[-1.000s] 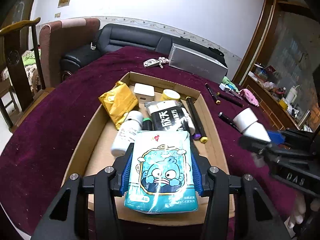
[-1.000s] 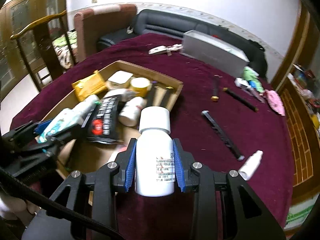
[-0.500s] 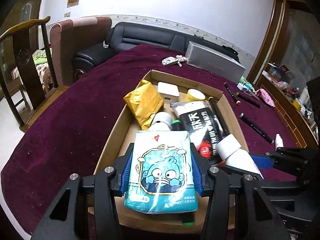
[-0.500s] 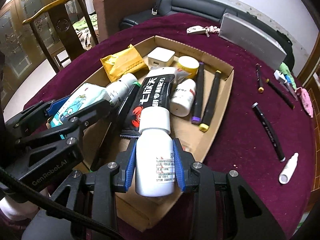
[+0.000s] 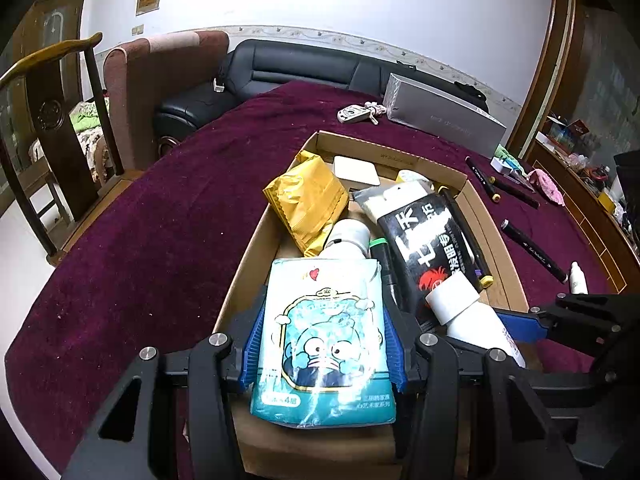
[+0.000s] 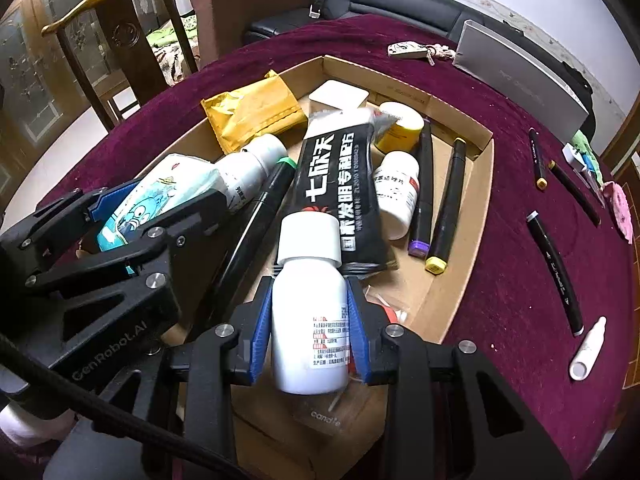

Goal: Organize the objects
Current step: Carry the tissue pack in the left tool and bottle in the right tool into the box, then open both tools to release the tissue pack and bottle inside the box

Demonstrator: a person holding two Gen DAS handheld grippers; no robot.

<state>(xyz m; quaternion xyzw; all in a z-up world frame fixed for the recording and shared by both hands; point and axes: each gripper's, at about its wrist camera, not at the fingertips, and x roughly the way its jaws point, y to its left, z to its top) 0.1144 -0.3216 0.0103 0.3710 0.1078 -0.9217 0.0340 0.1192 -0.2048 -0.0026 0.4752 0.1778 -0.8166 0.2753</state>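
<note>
Hand-held grippers tilted down over box (image 6: 476, 216): L (image 5: 324, 336) grasps tissue pack (image 5: 324, 344), R (image 6: 308, 320) grasps bottle (image 6: 308, 312).

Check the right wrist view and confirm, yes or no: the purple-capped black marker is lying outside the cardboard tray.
No, the purple-capped black marker lies inside the cardboard tray, right beside a yellow-capped black marker.

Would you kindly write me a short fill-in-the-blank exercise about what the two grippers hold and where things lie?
1. The left gripper is shut on a blue ____ pack.
2. The right gripper is shut on a ____ bottle with a cap.
3. Both grippers hover over the cardboard ____.
4. The silver box lies on the ____ tablecloth.

Missing words: tissue; white; tray; purple
</note>
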